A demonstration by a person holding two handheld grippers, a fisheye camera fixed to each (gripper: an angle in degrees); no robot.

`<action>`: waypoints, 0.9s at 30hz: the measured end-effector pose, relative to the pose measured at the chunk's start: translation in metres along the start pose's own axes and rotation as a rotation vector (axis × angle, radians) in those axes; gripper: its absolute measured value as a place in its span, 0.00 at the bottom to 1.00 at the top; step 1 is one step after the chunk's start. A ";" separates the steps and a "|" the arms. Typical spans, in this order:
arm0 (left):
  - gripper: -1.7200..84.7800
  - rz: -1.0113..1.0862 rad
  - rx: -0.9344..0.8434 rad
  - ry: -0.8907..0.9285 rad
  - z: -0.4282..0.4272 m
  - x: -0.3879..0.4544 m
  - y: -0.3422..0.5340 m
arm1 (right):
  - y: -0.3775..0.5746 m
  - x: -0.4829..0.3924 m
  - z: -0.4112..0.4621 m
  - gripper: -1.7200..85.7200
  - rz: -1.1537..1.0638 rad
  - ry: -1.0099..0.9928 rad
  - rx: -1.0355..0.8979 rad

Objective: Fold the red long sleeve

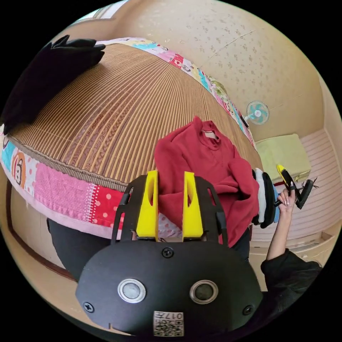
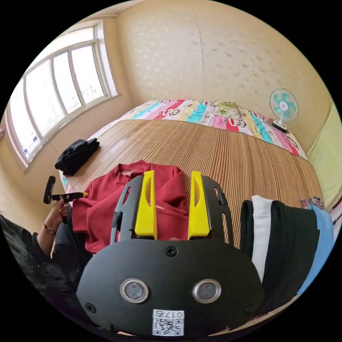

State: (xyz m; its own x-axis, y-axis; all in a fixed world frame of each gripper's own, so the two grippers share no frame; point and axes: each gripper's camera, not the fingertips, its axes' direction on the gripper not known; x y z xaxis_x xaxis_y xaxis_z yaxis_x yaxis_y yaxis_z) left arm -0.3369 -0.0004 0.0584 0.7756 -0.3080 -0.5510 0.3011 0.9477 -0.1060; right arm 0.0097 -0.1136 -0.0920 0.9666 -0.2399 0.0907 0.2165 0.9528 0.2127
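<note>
The red shirt lies crumpled on the woven mat at the near edge of the bed, with its collar turned toward the far wall. It looks soft and light, a thick knit that will sag and bunch when lifted, so I think it is best taken at the shoulders or at the hem corners, where the cloth can be pulled flat. The sleeves are folded under or over the body, and I cannot tell exactly where each cuff ends.

The left gripper hangs over the shirt's lower part with its jaws apart and nothing between them. The right gripper is also spread wide over the shirt and holds nothing.

Just beside the shirt stands a stack of folded clothes. Farther from the shirt lies a dark garment, and beyond the shirt a small fan.
</note>
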 end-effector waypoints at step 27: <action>0.06 0.674 0.976 0.303 -0.409 0.150 0.202 | 0.312 0.055 -0.426 0.03 0.176 0.137 1.185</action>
State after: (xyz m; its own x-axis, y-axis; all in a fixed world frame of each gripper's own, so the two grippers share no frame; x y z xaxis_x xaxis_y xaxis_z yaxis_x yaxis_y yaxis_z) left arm -0.3865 0.1792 -0.3846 0.8161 0.3750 -0.4398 0.2800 0.4092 0.8684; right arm 0.1888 0.2493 -0.4352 0.9923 -0.0336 0.1192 -0.1107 0.1911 0.9753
